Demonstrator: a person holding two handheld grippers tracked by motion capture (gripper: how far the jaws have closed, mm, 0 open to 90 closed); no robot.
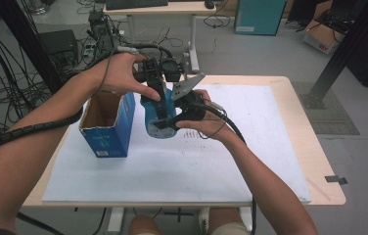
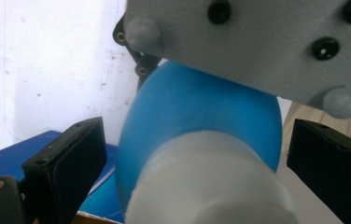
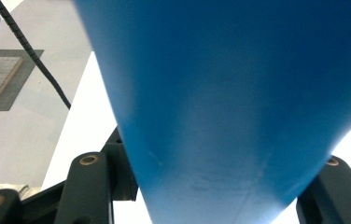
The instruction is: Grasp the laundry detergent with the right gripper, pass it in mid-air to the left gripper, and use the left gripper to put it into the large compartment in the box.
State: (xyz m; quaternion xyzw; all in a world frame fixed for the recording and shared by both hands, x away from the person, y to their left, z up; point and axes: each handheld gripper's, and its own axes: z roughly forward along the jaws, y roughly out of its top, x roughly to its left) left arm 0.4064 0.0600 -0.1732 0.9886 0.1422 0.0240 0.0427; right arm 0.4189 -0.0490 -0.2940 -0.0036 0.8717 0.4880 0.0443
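a: where's the bottle (image 1: pixel 156 116) right now?

b: up off the white board (image 1: pixel 250 147), just right of the open blue box (image 1: pixel 107 128). your right gripper (image 1: pixel 184 110) has its jaws closed on the blue body; from that gripper's own view the bottle (image 3: pixel 229 102) runs straight down between them.

a: and the left gripper (image 1: pixel 157 105)?

b: your left gripper (image 2: pixel 192 163) is spread wide, one jaw each side of the white cap (image 2: pixel 206 182), not touching it yet.

a: how will it handle?

b: i'd judge it a smooth, glossy plastic, rounded at the shoulder and tapering, so likely slippery. the walls may give a little if you squeeze hard. it looks light enough, though i can't tell whether it's full.

a: best place to grab?

b: take the cap square across its straight sides; it looks stiffer than the body. keep your right grip on the narrower part, where the jaws won't slide.
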